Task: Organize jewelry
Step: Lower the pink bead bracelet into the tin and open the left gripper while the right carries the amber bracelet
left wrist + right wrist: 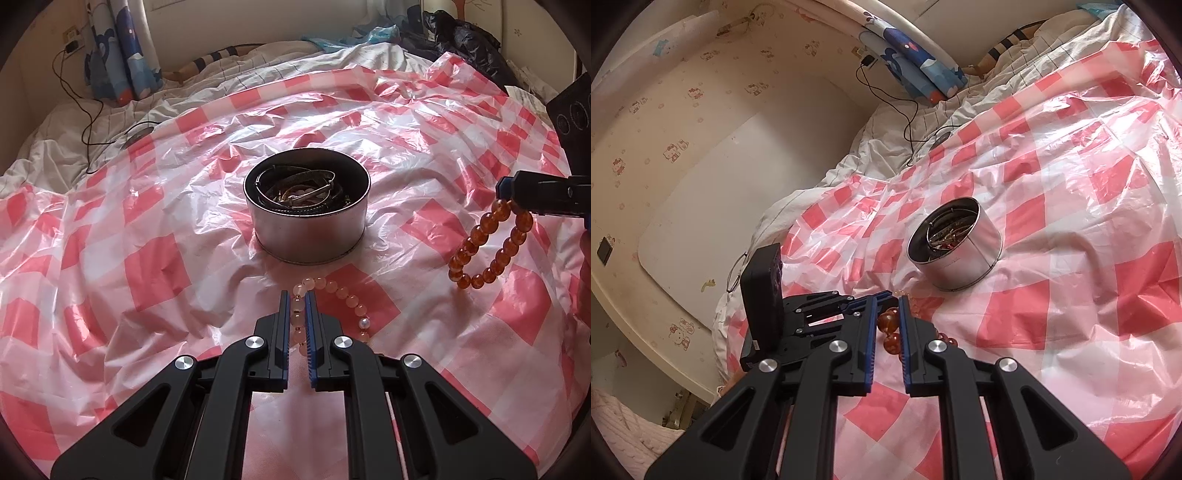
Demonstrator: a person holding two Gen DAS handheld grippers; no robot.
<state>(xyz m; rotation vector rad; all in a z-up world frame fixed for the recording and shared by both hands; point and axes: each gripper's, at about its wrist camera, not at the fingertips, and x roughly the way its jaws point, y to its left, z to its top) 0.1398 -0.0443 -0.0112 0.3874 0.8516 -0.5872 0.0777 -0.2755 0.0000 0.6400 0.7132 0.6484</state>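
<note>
Left wrist view: on a red-checked plastic sheet (147, 266) over a bed, the left gripper (296, 295) is clamped on a pale pink bead bracelet (332, 291) lying just near of a round metal tin (306, 236). The tin holds tangled bangles (299, 186). At right, the right gripper (517, 192) pinches an amber bead bracelet (484, 251), which dangles free.

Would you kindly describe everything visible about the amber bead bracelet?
The amber bead bracelet is a closed loop of round, glossy, translucent orange-brown beads that look like resin or glass. The right gripper is shut on its upper beads, so the loop hangs stretched into an oval, right of the metal tin and not touching it. Whether its lowest beads touch the checked plastic sheet is unclear. The right wrist view shows only a few beads between the fingers.
</note>
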